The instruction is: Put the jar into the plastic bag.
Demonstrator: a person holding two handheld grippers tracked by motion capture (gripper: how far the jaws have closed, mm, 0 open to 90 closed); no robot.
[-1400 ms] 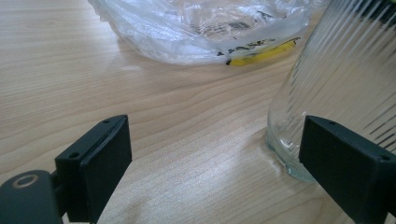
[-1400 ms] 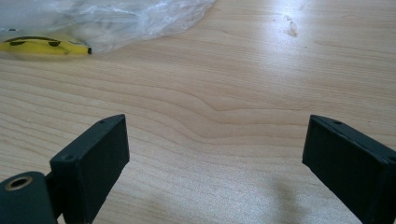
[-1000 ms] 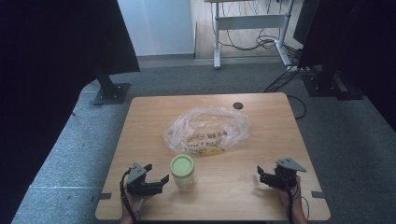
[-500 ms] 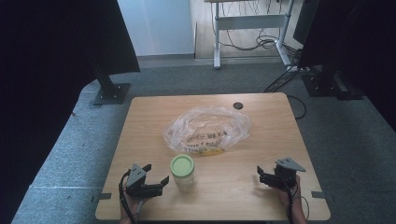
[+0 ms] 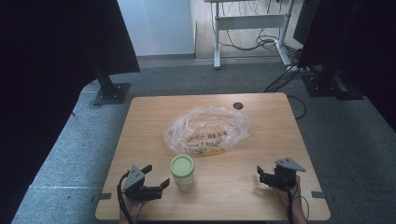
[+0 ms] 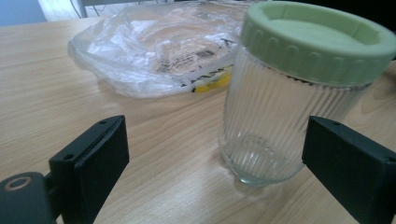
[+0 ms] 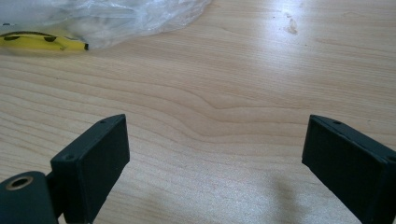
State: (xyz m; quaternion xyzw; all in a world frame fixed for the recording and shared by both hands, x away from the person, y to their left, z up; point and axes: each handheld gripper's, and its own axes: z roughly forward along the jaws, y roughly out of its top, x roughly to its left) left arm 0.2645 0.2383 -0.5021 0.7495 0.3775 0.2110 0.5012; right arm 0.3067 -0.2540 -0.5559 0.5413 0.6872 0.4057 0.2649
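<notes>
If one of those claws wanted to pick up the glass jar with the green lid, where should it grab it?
Probably around the ribbed glass body of the jar, below the green lid. The jar stands upright and its sides are round, so two jaws closing level from either side suit it. The open left gripper is nearest, beside the jar, with nothing between them.

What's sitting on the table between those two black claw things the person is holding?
A glass jar with a green lid stands between them, close beside the left gripper. From the jar to the right gripper it is bare wood, as the high view shows.
</notes>
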